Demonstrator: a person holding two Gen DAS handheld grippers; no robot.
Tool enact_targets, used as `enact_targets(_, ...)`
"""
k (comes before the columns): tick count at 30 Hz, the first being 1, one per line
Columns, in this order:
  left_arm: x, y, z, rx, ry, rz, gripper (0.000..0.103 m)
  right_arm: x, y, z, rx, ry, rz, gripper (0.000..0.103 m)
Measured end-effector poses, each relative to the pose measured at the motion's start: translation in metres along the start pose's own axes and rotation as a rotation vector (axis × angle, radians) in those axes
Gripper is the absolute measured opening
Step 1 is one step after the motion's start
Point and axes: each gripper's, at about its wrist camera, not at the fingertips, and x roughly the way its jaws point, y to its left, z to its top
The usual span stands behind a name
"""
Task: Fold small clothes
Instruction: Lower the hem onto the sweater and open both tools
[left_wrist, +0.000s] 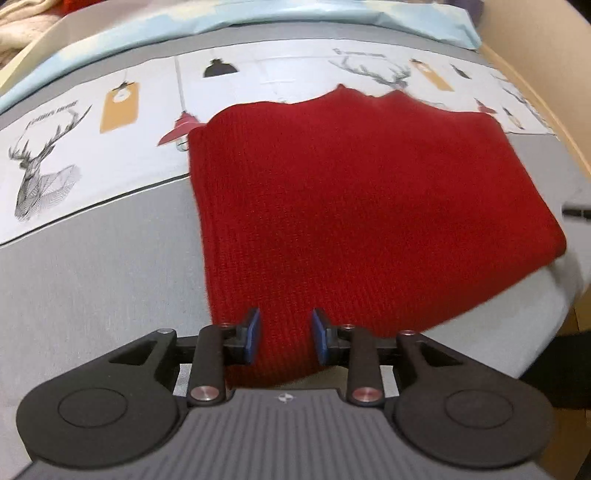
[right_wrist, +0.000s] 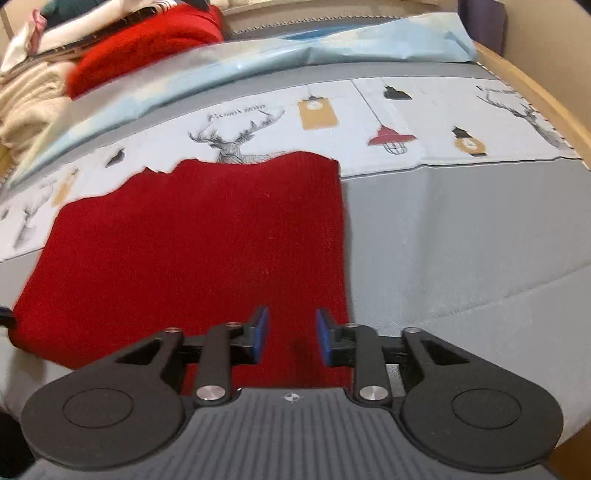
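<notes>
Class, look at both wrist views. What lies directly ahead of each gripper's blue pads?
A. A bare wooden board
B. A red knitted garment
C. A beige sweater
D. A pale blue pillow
B: the red knitted garment spreads over the deer-print bedsheet beyond the left gripper and the right gripper.

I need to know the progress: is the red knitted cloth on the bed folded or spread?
Folded: the red knitted cloth lies flat as a compact rectangle with rounded doubled side edges.
</notes>
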Motion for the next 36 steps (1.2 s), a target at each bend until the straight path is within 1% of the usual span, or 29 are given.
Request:
enact_targets(1,0.007,0.002,0.001,-0.002,0.022,0.016,0.034,0.011,-0.001,-0.005,-0.007,0.063,-0.037,0.034)
enact_targets(3,0.015,0.004,0.001,0.002,0.067,0.054,0.033,0.036,-0.005,-0.019,-0.033,0.217,-0.114,0.035)
enact_targets(4,0.016,0.005,0.0,0.005,0.073,0.062,0.033,0.037,-0.007,-0.022,-0.026,0.224,-0.123,0.036)
enact_targets(5,0.014,0.007,0.005,0.006,0.067,0.059,0.033,0.032,-0.008,-0.02,-0.011,0.2,-0.123,0.037)
enact_targets(8,0.006,0.003,0.008,0.003,0.026,0.039,0.033,0.007,-0.005,-0.012,0.036,0.073,-0.117,0.037)
enact_targets(11,0.002,0.007,0.009,-0.015,0.013,0.034,0.034,-0.015,0.007,-0.01,0.029,-0.033,-0.135,0.039)
enact_targets(13,-0.001,0.009,0.007,-0.019,0.01,0.04,0.034,-0.023,0.016,-0.006,0.029,-0.077,-0.137,0.04)
enact_targets(15,0.003,0.009,0.014,-0.021,0.004,0.043,0.034,-0.031,0.029,-0.008,0.031,-0.109,-0.125,0.04)
enact_targets(17,-0.001,0.009,0.012,-0.025,-0.001,0.042,0.034,-0.028,0.042,-0.003,0.035,-0.13,-0.107,0.041)
enact_targets(20,-0.004,0.01,0.009,-0.032,-0.005,0.042,0.034,-0.014,0.045,0.005,0.036,-0.125,-0.083,0.042)
enact_targets(22,-0.005,0.012,0.007,-0.033,-0.003,0.049,0.034,0.0,0.044,0.007,0.022,-0.083,-0.111,0.042)
enact_targets(23,-0.006,0.013,0.007,-0.034,-0.006,0.048,0.034,0.006,0.04,0.005,0.027,-0.055,-0.126,0.044)
enact_targets(24,-0.007,0.013,0.006,-0.037,-0.008,0.045,0.034,0.017,0.034,0.003,0.044,-0.009,-0.135,0.048)
enact_targets(26,-0.01,0.016,0.006,-0.048,-0.015,0.041,0.033,0.04,0.026,-0.005,0.062,0.112,-0.148,0.049)
enact_targets(27,-0.011,0.017,0.006,-0.053,-0.019,0.039,0.034,0.047,0.024,-0.009,0.054,0.146,-0.162,0.048)
enact_targets(29,-0.015,0.02,0.006,-0.062,-0.032,0.037,0.034,0.046,0.03,-0.008,0.022,0.125,-0.178,0.048)
enact_targets(31,-0.02,0.022,0.006,-0.067,-0.045,0.036,0.034,0.038,0.042,-0.005,-0.015,0.084,-0.188,0.048)
enact_targets(34,-0.03,0.029,0.008,-0.082,-0.075,0.04,0.034,0.02,0.072,-0.001,-0.078,0.0,-0.164,0.048)
enact_targets(36,-0.044,0.036,0.009,-0.112,-0.119,0.039,0.034,0.008,0.097,0.001,-0.13,-0.058,-0.136,0.048)
